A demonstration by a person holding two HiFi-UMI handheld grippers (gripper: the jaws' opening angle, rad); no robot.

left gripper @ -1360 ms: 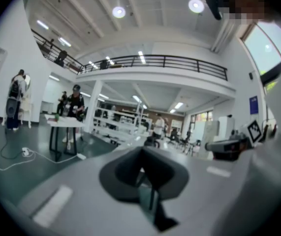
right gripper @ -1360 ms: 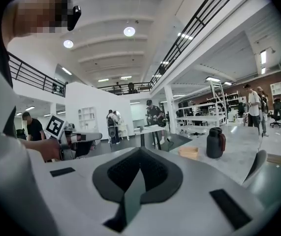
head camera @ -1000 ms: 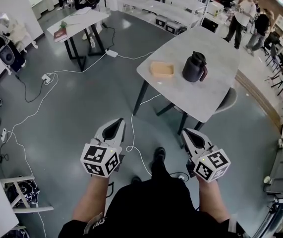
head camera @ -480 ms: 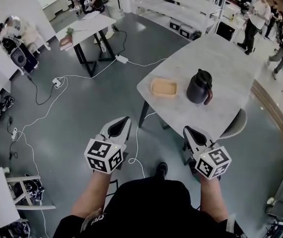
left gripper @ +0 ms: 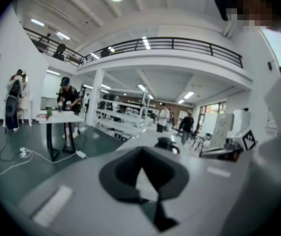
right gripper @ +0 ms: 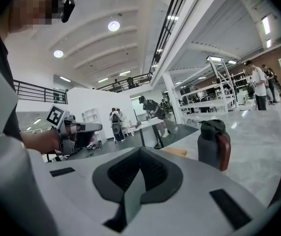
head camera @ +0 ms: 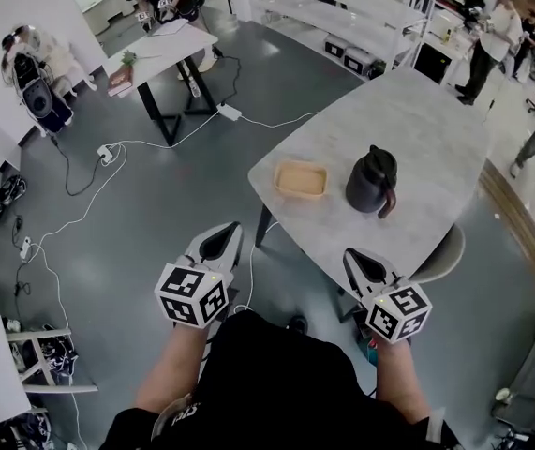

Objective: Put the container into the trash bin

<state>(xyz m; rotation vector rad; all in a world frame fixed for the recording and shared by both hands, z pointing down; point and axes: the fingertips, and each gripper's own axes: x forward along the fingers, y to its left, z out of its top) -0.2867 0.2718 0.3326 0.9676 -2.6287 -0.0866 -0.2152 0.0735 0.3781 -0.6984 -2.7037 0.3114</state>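
A shallow tan container (head camera: 300, 179) lies near the front left corner of a round grey table (head camera: 436, 120); the right gripper view shows the container (right gripper: 174, 152) low beyond my jaws. Next to it stands a dark jug (head camera: 372, 181). My left gripper (head camera: 220, 240) hangs shut and empty over the floor, short of the table's edge. My right gripper (head camera: 359, 259) is shut and empty too, with its tip at the table's near rim. No trash bin shows in any view.
White cables (head camera: 108, 153) trail over the grey floor at the left. A chair (head camera: 440, 251) is tucked under the table at the right. A second table (head camera: 159, 50) and shelving (head camera: 342, 12) stand farther off, with several people around.
The table, container and jug have drawn nearer in the head view as I walk towards them. Both grippers have kept their place before my body and stayed shut.
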